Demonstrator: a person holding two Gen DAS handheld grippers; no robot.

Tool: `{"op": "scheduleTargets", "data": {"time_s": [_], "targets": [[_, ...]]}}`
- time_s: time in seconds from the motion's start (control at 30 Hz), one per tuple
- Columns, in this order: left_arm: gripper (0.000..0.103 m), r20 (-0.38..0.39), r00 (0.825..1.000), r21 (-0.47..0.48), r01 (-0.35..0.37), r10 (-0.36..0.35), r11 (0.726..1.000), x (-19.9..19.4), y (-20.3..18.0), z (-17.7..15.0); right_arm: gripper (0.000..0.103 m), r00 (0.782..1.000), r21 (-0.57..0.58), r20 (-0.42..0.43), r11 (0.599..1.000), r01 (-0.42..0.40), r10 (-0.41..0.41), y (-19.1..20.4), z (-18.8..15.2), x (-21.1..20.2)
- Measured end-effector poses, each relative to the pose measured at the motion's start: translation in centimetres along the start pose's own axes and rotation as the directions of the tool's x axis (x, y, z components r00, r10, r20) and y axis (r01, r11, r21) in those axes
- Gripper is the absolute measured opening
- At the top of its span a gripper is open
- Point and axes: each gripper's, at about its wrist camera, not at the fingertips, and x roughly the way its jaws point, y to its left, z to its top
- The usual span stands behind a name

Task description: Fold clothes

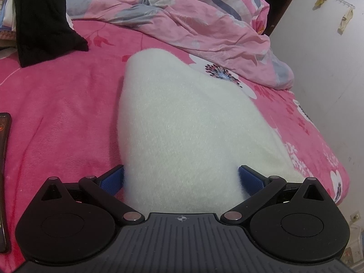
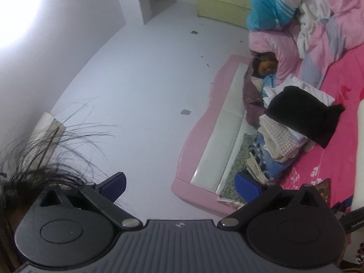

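Note:
A white fluffy garment (image 1: pixel 182 118) lies folded on the pink bed sheet (image 1: pixel 56 113) and reaches away from me. Its near end sits between the blue pads (image 1: pixel 115 177) of my left gripper (image 1: pixel 180 178), which press its two sides and pinch it narrower there. In the right wrist view my right gripper (image 2: pixel 179 182) stands wide open with nothing between its fingers, pointing off the bed at the white wall. A strip of the white garment (image 2: pixel 359 141) shows at that view's right edge.
A black garment (image 1: pixel 43 20) tops a pile of folded clothes (image 2: pixel 284 141) beside the pink headboard (image 2: pixel 204 150). A crumpled pink duvet (image 1: pixel 193 18) fills the far bed. A phone (image 1: pixel 3 177) lies at the left. The wall (image 1: pixel 318 79) borders the bed's right edge. A person's hair (image 2: pixel 45 154) hangs nearby.

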Motion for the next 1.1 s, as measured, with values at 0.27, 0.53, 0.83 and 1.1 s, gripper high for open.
{"op": "scheduleTargets", "data": {"time_s": [0.27,0.53,0.83,1.1], "targets": [[0.103,-0.001,1.000,-0.001,-0.001,0.001,1.000,0.0,0.0,0.0,0.103,1.000,0.008,0.023,1.000,0.001,-0.001,-0.1,0.1,0.1],[0.103,-0.002,1.000,0.000,0.004,-0.004,1.000,0.1,0.1,0.0,0.103,0.999,-0.020,0.007,0.999,-0.035,0.035,0.1,-0.5,0.0],[0.103,0.015,1.000,-0.014,0.013,-0.013,1.000,0.1,0.3,-0.2,0.103,0.934,0.011,0.239,0.962,0.272,-0.267,-6.5,0.0,-6.8],[0.103,0.038,0.999,-0.020,0.027,-0.026,0.999,-0.2,0.6,0.4,0.096,0.829,0.221,0.172,0.841,0.494,-0.532,-18.1,-3.3,-11.0]]}}
